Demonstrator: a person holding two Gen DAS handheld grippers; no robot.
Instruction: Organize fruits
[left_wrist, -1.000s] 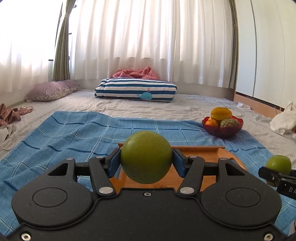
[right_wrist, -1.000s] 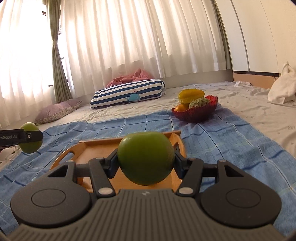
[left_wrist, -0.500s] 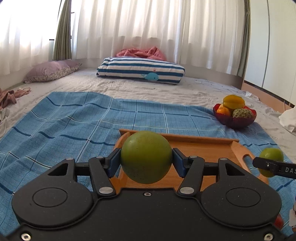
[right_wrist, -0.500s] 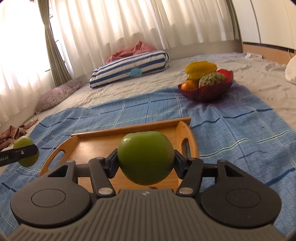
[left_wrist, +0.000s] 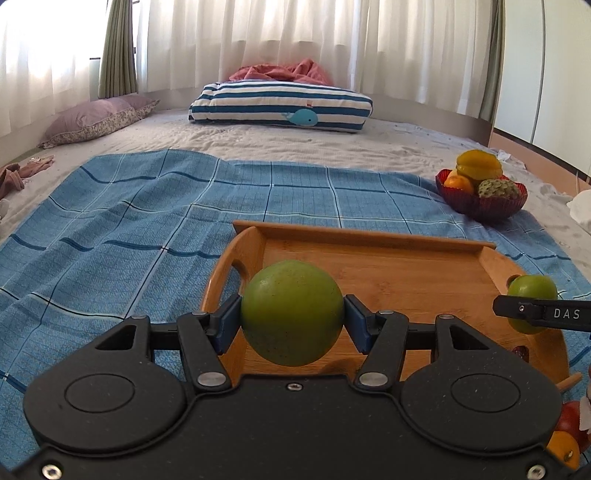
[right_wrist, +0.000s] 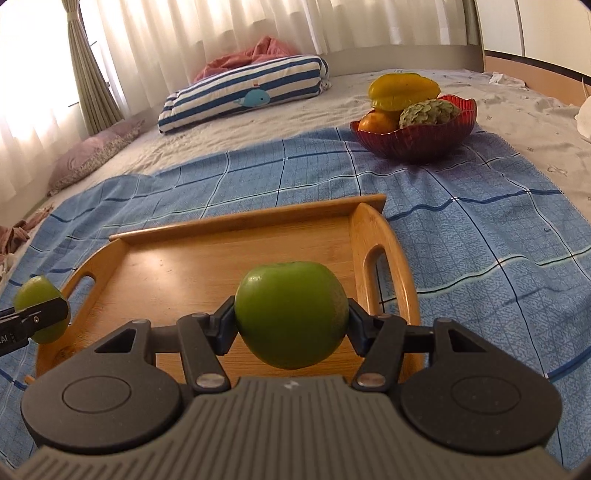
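Green, smooth and round, one apple (left_wrist: 291, 312) is clamped at its widest girth in the left gripper (left_wrist: 291, 321), another green apple (right_wrist: 291, 314) likewise in the right gripper (right_wrist: 291, 321), both above the bamboo tray (right_wrist: 236, 258). Firm, moderately heavy, probably slippery skins; grips across the middle are judged safest.

A tray (right_wrist: 236, 266) lies on a blanket (right_wrist: 480, 236) spread over the floor. Beyond the tray's far right corner, on the blanket's edge, stands a bowl (right_wrist: 417, 142) with 3 fruits in it — a starfruit (right_wrist: 404, 90) on top, an orange (right_wrist: 376, 123) to the left, a custard apple (right_wrist: 428, 112) to the right. Farther back lies a striped cushion (left_wrist: 280, 107) with a heap of cloth (left_wrist: 284, 72) behind it; a pillow (left_wrist: 96, 120) sits well to its left. Curtains (left_wrist: 258, 37) hang behind them all.
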